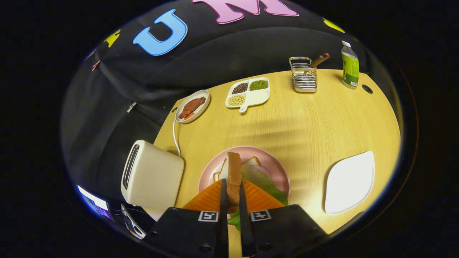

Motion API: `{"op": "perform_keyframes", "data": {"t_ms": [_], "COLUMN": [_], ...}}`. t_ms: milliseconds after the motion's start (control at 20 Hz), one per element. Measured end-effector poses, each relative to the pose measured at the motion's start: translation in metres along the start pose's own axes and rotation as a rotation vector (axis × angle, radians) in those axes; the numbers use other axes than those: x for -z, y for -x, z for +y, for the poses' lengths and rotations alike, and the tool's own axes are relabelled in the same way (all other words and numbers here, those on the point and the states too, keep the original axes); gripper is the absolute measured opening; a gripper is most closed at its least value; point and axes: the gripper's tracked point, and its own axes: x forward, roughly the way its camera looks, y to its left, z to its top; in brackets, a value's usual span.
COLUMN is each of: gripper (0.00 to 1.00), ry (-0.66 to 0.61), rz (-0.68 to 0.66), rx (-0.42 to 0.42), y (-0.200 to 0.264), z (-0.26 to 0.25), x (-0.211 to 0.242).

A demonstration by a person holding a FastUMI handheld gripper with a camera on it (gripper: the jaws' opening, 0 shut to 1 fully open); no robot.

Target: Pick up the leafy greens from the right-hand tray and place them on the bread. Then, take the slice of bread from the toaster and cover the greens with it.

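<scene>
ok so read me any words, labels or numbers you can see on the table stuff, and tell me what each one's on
None can be read.
Green bottle: its label print is too small and blurred.
Gripper, shut on the bread slice: two square black-and-white markers, patterns rather than text.

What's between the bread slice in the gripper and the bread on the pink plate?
In the gripper view, the leafy greens lie on the plate's bread, under the bread slice that the gripper pinches on edge.
</scene>
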Motion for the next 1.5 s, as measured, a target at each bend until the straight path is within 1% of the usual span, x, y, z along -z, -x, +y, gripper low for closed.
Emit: {"op": "perform_keyframes", "data": {"t_ms": [50, 150, 250, 300, 350, 450, 600, 700, 900, 1050, 1150, 1350, 1500], "gripper": [0.29, 0.34, 0.53, 0.56, 0.7, 0.98, 0.99, 0.99, 0.98, 0.98, 0.98, 0.98, 0.98], "ry": [0.0, 0.005, 0.012, 0.008, 0.005, 0.012, 0.051, 0.105, 0.25, 0.337, 0.363, 0.429, 0.399], "rz": [0.004, -0.011, -0.016, -0.019, -0.029, -0.092, -0.199, -0.283, -0.477, -0.631, -0.723, -0.891, -0.941], "rx": [0.009, 0.024, 0.035, 0.026, 0.014, -0.004, -0.014, -0.007, 0.059, 0.089, 0.128, 0.266, 0.324], "y": [-0.002, 0.002, 0.005, 0.005, 0.008, 0.02, 0.048, 0.074, 0.14, 0.198, 0.237, 0.317, 0.354], "z": [-0.007, -0.018, -0.027, -0.026, -0.024, -0.02, -0.013, -0.009, -0.003, 0.006, 0.011, 0.01, 0.016], "x": [0.002, 0.003, 0.005, 0.006, 0.004, -0.009, -0.026, -0.041, -0.078, -0.111, -0.128, -0.148, -0.125]}}
